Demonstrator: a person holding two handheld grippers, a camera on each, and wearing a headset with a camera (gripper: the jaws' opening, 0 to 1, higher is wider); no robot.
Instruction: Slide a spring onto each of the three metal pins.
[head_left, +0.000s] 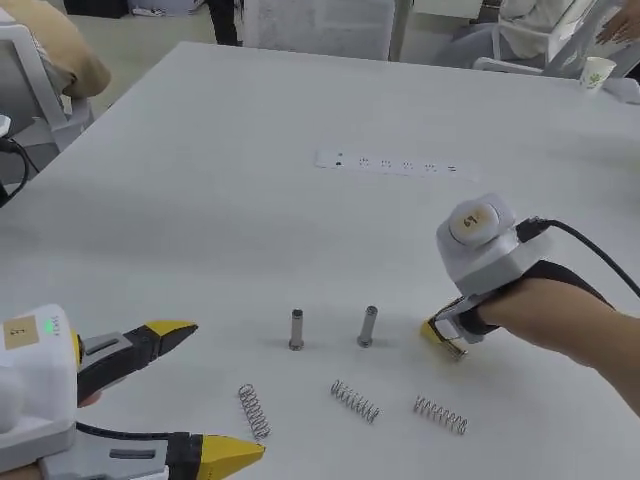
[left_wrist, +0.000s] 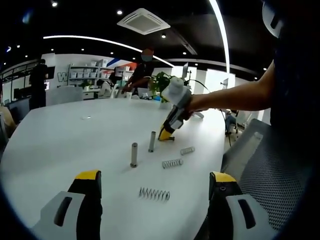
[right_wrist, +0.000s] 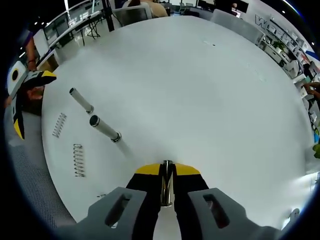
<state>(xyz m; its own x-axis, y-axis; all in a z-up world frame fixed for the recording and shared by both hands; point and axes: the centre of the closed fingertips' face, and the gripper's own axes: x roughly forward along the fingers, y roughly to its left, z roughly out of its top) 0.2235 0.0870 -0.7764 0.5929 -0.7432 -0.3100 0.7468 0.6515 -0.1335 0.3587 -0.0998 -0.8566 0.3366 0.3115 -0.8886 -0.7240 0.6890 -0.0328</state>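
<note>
The right gripper (head_left: 446, 338) stood tipped down towards the white table (head_left: 250, 150) at the right end of the row of pins. Its yellow-tipped jaws were pressed together on a third metal pin (right_wrist: 166, 184), which ran up between them in the right gripper view. Whether that pin's foot touched the table could not be told. Just left of it two more pins stood upright on their bases, the middle pin (head_left: 368, 327) and the left pin (head_left: 296, 329), a little apart and both bare. Nearer the person three springs lay flat in a loose row: the left spring (head_left: 254, 411), the middle spring (head_left: 355, 400) and the right spring (head_left: 441, 414). None touched a pin or another spring. The left gripper (head_left: 224, 390) hung at the near left, its jaws wide apart and empty, close to the left spring. Far across the table lay a white power strip (head_left: 395, 164), and a paper cup (head_left: 598, 72) stood at the far right.
</note>
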